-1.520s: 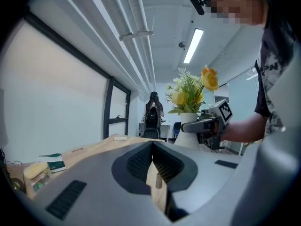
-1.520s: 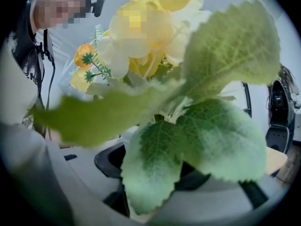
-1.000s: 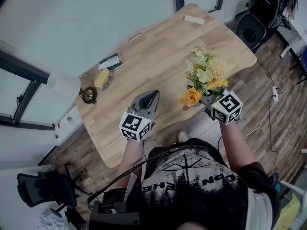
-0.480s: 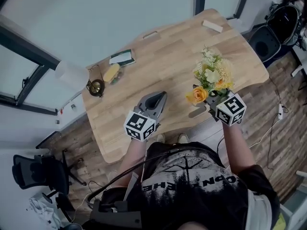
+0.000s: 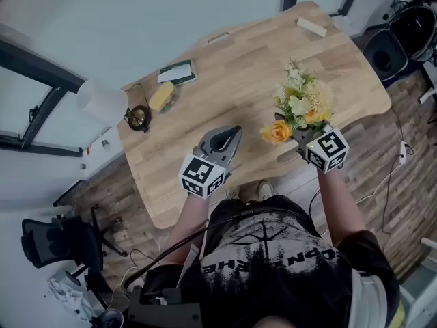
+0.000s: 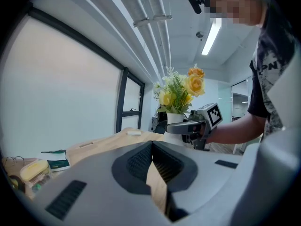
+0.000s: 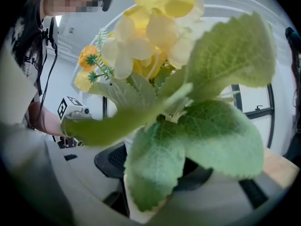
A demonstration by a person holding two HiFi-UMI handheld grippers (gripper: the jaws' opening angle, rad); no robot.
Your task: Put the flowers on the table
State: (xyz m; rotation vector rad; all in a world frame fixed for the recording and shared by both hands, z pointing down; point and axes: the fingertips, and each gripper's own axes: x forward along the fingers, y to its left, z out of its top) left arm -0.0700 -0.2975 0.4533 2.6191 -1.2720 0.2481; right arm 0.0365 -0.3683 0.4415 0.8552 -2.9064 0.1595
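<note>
A bunch of yellow, orange and cream flowers (image 5: 298, 104) in a small white pot (image 6: 175, 118) is held upright above the near right edge of the wooden table (image 5: 259, 60). My right gripper (image 5: 296, 138) is shut on the pot, and green leaves (image 7: 188, 135) fill its own view and hide most of the pot. My left gripper (image 5: 234, 132) hovers over the table's near edge, left of the flowers. Its jaws meet at the tips with nothing between them. In the left gripper view the flowers (image 6: 181, 91) and the right gripper (image 6: 190, 126) show ahead.
On the table's left end lie a yellow object (image 5: 162, 96), a green book (image 5: 176, 72) and a round brass thing (image 5: 136, 118). A white block (image 5: 312, 26) sits at the far corner. A black chair (image 5: 58, 241) and a dark bin (image 5: 389, 53) stand on the floor.
The head view has shifted a little. Both grippers keep about the same places over the table's near edge, and the flowers stay in the right gripper.
</note>
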